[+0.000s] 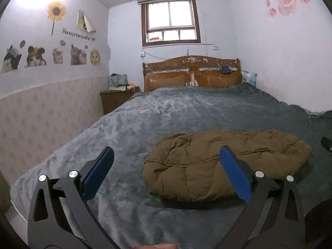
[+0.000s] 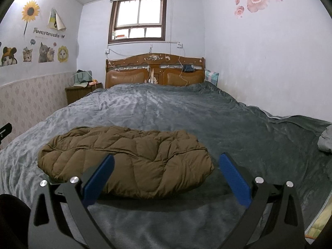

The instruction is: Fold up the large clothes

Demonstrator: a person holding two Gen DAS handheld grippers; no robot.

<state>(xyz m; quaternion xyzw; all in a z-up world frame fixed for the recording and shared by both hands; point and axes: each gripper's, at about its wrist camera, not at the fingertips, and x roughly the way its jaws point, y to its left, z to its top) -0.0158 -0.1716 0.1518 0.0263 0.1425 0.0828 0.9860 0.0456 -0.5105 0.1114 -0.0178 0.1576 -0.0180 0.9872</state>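
A brown quilted padded jacket [image 1: 224,161] lies folded in a compact bundle on the grey blanket of the bed [image 1: 176,112]. It also shows in the right wrist view [image 2: 128,157]. My left gripper [image 1: 166,155] is open and empty, held above the bed at the jacket's left end. My right gripper [image 2: 166,161] is open and empty, held just in front of the jacket's right half. Neither gripper touches the jacket.
A wooden headboard [image 2: 154,72] stands at the far end under a window [image 2: 139,20]. A bedside cabinet [image 2: 82,92] with bags stands at the far left. Walls run close along both sides. A grey cloth [image 2: 325,139] lies at the bed's right edge.
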